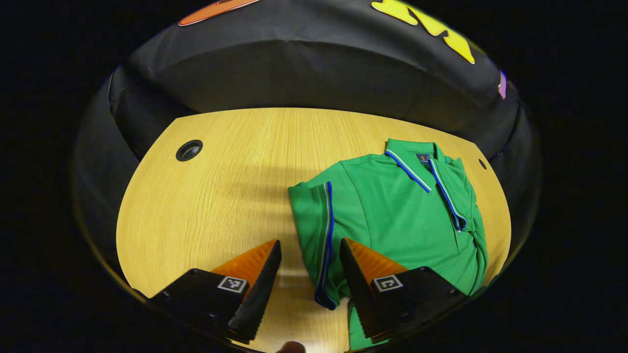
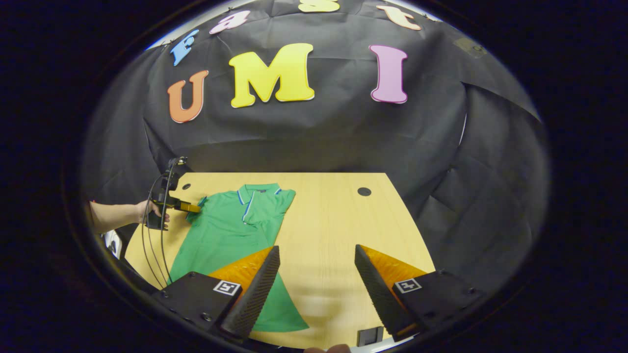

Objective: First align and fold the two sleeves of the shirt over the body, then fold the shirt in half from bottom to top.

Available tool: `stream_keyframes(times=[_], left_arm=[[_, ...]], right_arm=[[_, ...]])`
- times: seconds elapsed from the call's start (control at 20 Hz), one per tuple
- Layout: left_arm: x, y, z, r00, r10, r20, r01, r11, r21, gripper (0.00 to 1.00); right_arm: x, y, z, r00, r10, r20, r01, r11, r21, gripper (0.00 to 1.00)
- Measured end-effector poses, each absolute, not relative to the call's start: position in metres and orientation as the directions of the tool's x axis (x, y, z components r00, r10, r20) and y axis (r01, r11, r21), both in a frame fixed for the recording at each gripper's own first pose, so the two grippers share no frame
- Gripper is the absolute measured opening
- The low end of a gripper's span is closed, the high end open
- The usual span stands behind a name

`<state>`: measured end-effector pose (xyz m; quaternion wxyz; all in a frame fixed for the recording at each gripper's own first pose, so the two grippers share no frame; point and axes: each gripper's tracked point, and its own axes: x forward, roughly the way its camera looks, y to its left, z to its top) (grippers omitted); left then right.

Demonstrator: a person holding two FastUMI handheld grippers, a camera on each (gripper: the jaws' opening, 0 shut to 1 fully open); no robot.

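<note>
A green polo shirt (image 1: 392, 215) with blue and white trim lies flat on the wooden table (image 1: 211, 196), collar toward the far wall. Its near sleeve (image 1: 314, 215) is spread out to the side. The far side of the shirt is folded in over the body (image 1: 471, 215). My left gripper (image 1: 309, 241) is open, and the sleeve's striped hem (image 1: 327, 235) lies between its fingers. In the right gripper view a hand (image 2: 147, 211) holds that left gripper (image 2: 189, 207) at the shirt's (image 2: 225, 225) sleeve. My right gripper (image 2: 317, 247) stands open over bare table to the right of the shirt, holding nothing.
Round cable holes sit in the table at the far corners (image 1: 189, 150) (image 2: 364, 191). Cables (image 2: 159, 245) hang from the left gripper beside the table's edge. A small dark block (image 2: 370, 336) rests at the near edge. Black cloth walls close in the table.
</note>
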<state>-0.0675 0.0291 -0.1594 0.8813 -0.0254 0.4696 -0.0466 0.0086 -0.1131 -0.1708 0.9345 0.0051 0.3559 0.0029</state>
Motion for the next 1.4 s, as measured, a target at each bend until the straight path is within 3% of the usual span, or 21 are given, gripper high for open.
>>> stream_keyframes(times=[0.1, 0.15, 0.2, 0.25, 0.35, 0.4, 0.45, 0.55, 0.6, 0.7, 0.75, 0.8, 0.85, 0.95, 1.4], left_arm=[[-0.064, 0.036, -0.162, 0.553, -0.071, -0.83, 0.047, 0.997, -0.054, 0.63], [-0.064, 0.037, -0.162, 0.549, -0.062, -0.834, 0.043, 0.998, -0.046, 0.56], [-0.064, 0.037, -0.162, 0.541, -0.062, -0.839, 0.051, 0.998, -0.041, 0.42], [-0.064, 0.036, -0.162, 0.534, -0.07, -0.843, 0.066, 0.997, -0.041, 0.38], [-0.066, 0.029, -0.162, 0.511, -0.096, -0.854, 0.101, 0.994, -0.051, 0.12], [-0.067, 0.028, -0.162, 0.5, -0.093, -0.861, 0.111, 0.993, -0.043, 0.07], [-0.067, 0.026, -0.16, 0.499, -0.097, -0.861, 0.12, 0.992, -0.042, 0.06], [-0.064, 0.021, -0.153, 0.509, -0.109, -0.854, 0.134, 0.99, -0.046, 0.05], [-0.062, 0.021, -0.147, 0.521, -0.108, -0.847, 0.137, 0.99, -0.042, 0.04], [-0.057, 0.02, -0.131, 0.548, -0.113, -0.829, 0.135, 0.99, -0.046, 0.04], [-0.054, 0.02, -0.124, 0.557, -0.111, -0.823, 0.133, 0.99, -0.044, 0.04], [-0.054, 0.018, -0.118, 0.564, -0.116, -0.818, 0.133, 0.99, -0.049, 0.04], [-0.053, 0.013, -0.11, 0.57, -0.125, -0.812, 0.132, 0.989, -0.059, 0.04], [-0.052, 0.0, -0.1, 0.57, -0.146, -0.808, 0.13, 0.988, -0.087, 0.04], [-0.03, -0.114, -0.068, 0.559, -0.263, -0.786, 0.184, 0.964, -0.192, 0.04]], right_arm=[[0.008, -0.116, -0.174, 0.742, 0.005, -0.671, 0.016, 1.0, 0.025, 1.0], [0.008, -0.117, -0.176, 0.74, 0.002, -0.673, 0.028, 0.999, 0.035, 0.98], [0.008, -0.119, -0.178, 0.737, -0.002, -0.675, 0.038, 0.999, 0.038, 0.98], [0.009, -0.121, -0.18, 0.735, -0.008, -0.678, 0.045, 0.998, 0.038, 0.93], [0.009, -0.124, -0.183, 0.731, -0.019, -0.682, 0.058, 0.998, 0.035, 0.98], [0.008, -0.125, -0.185, 0.727, -0.023, -0.686, 0.063, 0.997, 0.033, 0.93], [0.007, -0.128, -0.186, 0.726, -0.029, -0.687, 0.07, 0.997, 0.033, 0.98], [0.007, -0.133, -0.184, 0.731, -0.043, -0.681, 0.082, 0.996, 0.024, 0.93], [0.007, -0.134, -0.183, 0.734, -0.048, -0.678, 0.085, 0.996, 0.022, 0.98], [0.007, -0.136, -0.182, 0.738, -0.048, -0.673, 0.092, 0.995, 0.03, 0.98], [0.007, -0.136, -0.181, 0.741, -0.048, -0.67, 0.096, 0.995, 0.035, 0.93], [0.007, -0.137, -0.18, 0.742, -0.047, -0.669, 0.1, 0.994, 0.041, 0.98], [0.006, -0.136, -0.18, 0.743, -0.044, -0.668, 0.1, 0.994, 0.046, 0.93], [0.004, -0.136, -0.182, 0.749, -0.039, -0.661, 0.1, 0.993, 0.055, 0.98], [-0.028, -0.173, -0.184, 0.768, -0.098, -0.633, 0.204, 0.974, 0.097, 0.98]])
